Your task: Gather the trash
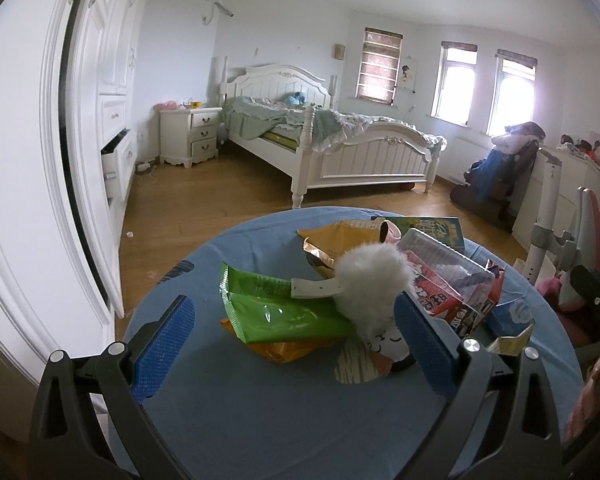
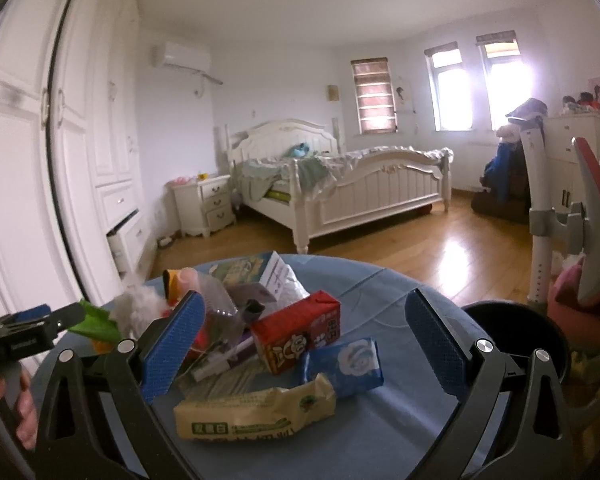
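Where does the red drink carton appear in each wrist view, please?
Left wrist: red drink carton right of centre, just beyond the right finger, partly behind clear plastic.
Right wrist: red drink carton at centre, between the open fingers.
Shared landmark: white fluffy toy.

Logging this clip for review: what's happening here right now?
A person holds two claws over a blue round table piled with snack litter. The left claw is open around a green wrapper and a white fluffy toy; the right claw is open around a red carton and a cream wrapper. Nothing is gripped. A black bin sits at the table's right edge.
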The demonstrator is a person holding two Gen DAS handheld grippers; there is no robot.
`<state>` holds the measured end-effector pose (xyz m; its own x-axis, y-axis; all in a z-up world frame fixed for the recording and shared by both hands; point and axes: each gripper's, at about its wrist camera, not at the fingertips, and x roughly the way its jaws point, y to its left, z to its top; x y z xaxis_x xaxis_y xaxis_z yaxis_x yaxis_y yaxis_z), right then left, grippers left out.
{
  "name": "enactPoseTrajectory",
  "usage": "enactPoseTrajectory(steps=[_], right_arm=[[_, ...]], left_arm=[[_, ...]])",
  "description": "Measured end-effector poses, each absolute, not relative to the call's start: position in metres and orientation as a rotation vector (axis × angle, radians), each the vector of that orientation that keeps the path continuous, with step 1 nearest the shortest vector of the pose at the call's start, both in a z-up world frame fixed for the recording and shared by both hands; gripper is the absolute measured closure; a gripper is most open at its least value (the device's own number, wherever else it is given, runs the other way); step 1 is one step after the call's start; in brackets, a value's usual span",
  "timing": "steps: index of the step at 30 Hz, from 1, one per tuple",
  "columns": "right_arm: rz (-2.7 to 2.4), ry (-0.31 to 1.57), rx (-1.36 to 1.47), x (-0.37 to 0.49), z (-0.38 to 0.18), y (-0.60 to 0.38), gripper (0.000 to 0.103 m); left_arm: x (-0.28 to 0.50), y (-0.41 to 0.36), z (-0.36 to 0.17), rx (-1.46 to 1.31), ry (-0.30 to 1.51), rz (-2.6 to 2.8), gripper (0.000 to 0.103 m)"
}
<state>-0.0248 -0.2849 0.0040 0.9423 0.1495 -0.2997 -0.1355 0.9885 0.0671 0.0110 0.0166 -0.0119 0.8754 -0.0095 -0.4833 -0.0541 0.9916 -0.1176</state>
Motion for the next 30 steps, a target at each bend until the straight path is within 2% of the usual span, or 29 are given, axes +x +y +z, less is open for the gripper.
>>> enactPoseTrajectory(steps=[30], right_arm=[[0.142, 0.313, 0.023, -0.022, 0.0039, -0.2833, 0.004]], left_arm=[[0.0165, 0.0233, -0.016, -0.174, 0.537, 0.027, 0.005]])
